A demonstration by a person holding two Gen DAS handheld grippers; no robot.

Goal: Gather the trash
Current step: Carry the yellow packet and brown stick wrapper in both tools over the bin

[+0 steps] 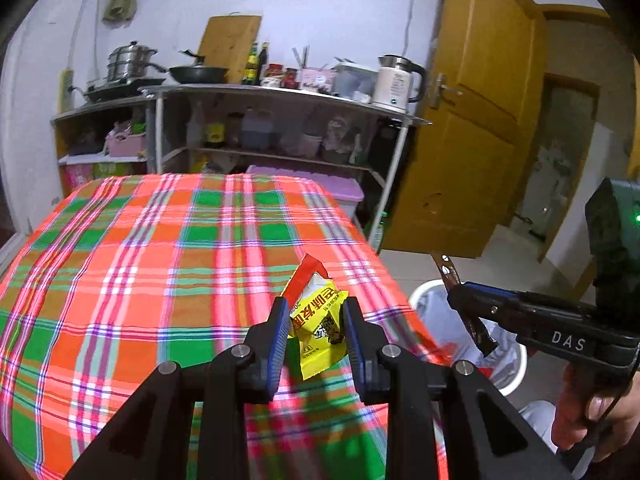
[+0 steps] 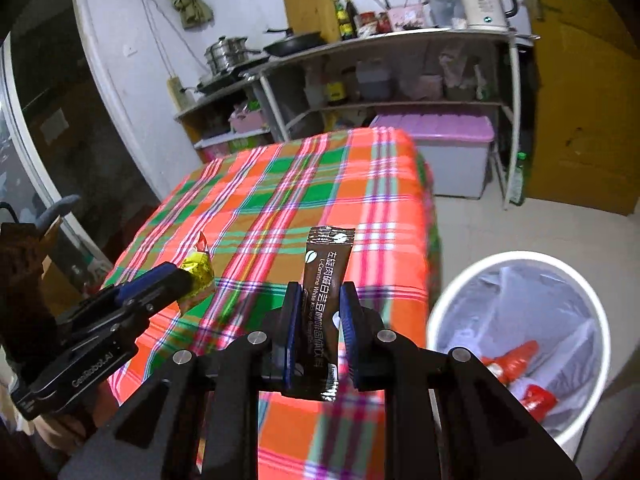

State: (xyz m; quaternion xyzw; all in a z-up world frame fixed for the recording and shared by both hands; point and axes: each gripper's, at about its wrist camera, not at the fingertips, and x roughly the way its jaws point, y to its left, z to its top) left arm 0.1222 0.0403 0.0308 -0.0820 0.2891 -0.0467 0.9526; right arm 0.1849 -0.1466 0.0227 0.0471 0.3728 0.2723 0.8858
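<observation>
Right wrist view: brown coffee sachet (image 2: 326,312) pinched upright by the right gripper (image 2: 319,332), above the plaid tablecloth (image 2: 280,200), short of the white bin (image 2: 516,264). Left gripper (image 1: 315,334) clamps a yellow snack wrapper (image 1: 320,328). Releasing early could drop either beside the bin.

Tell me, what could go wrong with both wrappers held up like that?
1. The brown coffee sachet in the right tool is pinched only near its lower end, above the plaid tablecloth, not the white trash bin; released now, it would likely miss.
2. The yellow snack wrapper in the left tool is crumpled and slick-looking, so it may slip out on the way.
</observation>
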